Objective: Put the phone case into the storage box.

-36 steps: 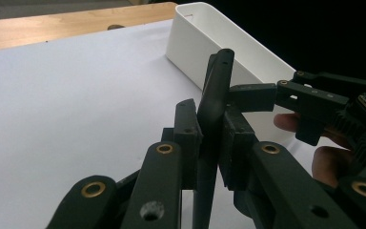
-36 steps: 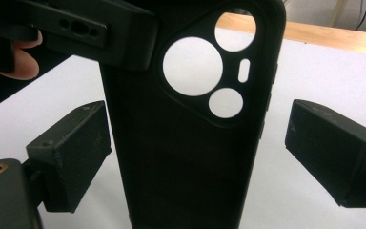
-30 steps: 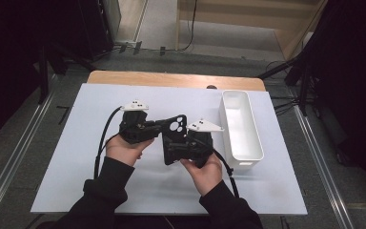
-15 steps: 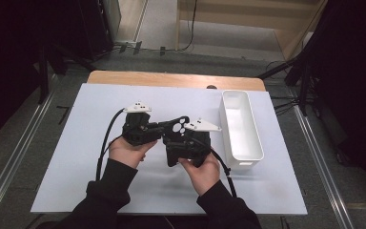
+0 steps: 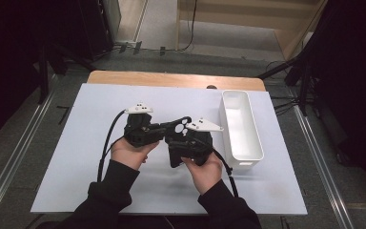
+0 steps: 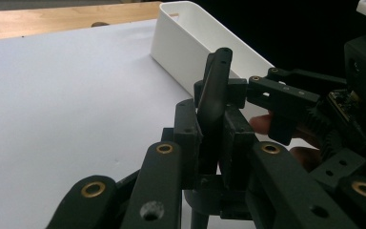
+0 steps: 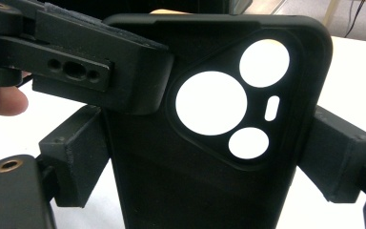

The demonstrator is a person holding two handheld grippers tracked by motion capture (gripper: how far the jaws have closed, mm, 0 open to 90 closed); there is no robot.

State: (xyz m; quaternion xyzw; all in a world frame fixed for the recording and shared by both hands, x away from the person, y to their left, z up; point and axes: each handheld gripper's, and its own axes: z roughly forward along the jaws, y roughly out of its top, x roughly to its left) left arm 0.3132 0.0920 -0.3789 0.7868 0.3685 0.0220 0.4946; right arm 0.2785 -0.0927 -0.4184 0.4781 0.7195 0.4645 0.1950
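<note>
Black phone case held above the mat between both grippers, left gripper clamped on its edge, right gripper jaws just closing in across its width, tray to the right.

Lab: white-topped table, stands, floor cables

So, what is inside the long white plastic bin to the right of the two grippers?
The white bin holds nothing on its visible floor; its near wall hides the bottom edge closest to the person.
</note>
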